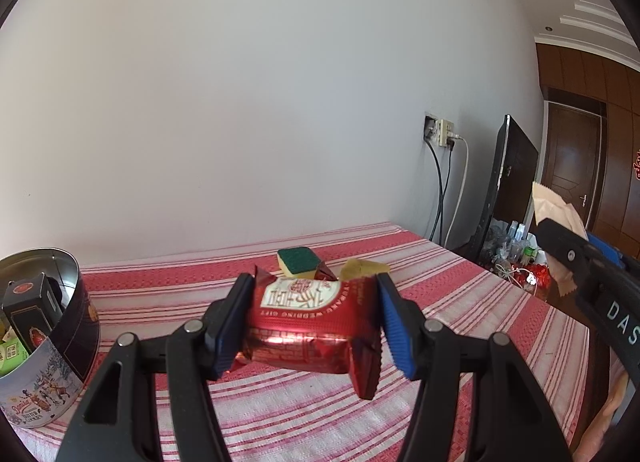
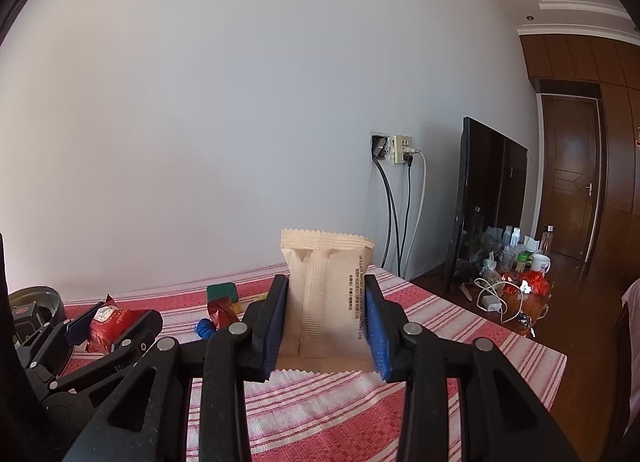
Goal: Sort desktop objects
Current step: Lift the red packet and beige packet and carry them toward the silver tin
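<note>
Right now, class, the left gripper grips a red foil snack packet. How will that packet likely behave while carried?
The red foil packet probably feels light and squashy: its sides dent between the left gripper pads. Its glossy wrapper may slip. The crimped end droops, so it seems floppy.

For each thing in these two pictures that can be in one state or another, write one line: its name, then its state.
Left tongs: shut on the red snack packet, held above the cloth.
Right tongs: shut on the beige packet, held upright.
Cookie tin: lid off, boxes inside.
Sponge: lying on the striped tablecloth, green side up.
Television: screen dark.
Wall socket: plugs in.
</note>
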A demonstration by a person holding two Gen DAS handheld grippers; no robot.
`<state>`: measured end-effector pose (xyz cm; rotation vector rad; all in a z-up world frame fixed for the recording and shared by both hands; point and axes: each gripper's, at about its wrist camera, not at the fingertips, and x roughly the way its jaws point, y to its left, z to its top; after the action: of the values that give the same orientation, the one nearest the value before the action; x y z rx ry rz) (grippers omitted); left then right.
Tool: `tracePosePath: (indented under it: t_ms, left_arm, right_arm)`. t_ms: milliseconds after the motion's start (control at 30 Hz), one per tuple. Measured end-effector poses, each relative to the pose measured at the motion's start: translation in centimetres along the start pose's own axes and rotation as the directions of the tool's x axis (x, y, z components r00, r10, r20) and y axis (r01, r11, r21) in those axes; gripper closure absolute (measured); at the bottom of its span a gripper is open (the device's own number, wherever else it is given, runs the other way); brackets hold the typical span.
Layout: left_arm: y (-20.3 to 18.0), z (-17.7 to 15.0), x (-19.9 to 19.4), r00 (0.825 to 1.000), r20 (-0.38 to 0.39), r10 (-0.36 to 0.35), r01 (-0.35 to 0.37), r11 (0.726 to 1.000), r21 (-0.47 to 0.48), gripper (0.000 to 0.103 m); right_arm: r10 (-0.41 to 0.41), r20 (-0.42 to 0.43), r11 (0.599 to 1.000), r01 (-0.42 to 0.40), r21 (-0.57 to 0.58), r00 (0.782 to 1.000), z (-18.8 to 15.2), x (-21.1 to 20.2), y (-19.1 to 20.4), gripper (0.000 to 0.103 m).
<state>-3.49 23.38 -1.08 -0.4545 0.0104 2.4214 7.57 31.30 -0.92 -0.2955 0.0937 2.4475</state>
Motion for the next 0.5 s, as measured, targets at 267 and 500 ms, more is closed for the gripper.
tracePosePath:
  t_ms: [267, 500]
  left_arm:
    - [1.1, -0.2, -0.5, 1.0, -0.001, 0.017, -0.017, 1.0, -0.02, 0.042]
    - [1.3, -0.4, -1.3, 1.0, -0.001, 0.021, -0.021, 0.999, -0.025, 0.042]
  right_arm:
    - [0.002, 0.001, 1.0, -0.002, -0.004, 1.0, 0.0, -0.2, 0.0, 0.063]
    - [0.013, -0.007, 1.0, -0.013, -0.003, 1.0, -0.2, -0.2, 0.0, 0.063]
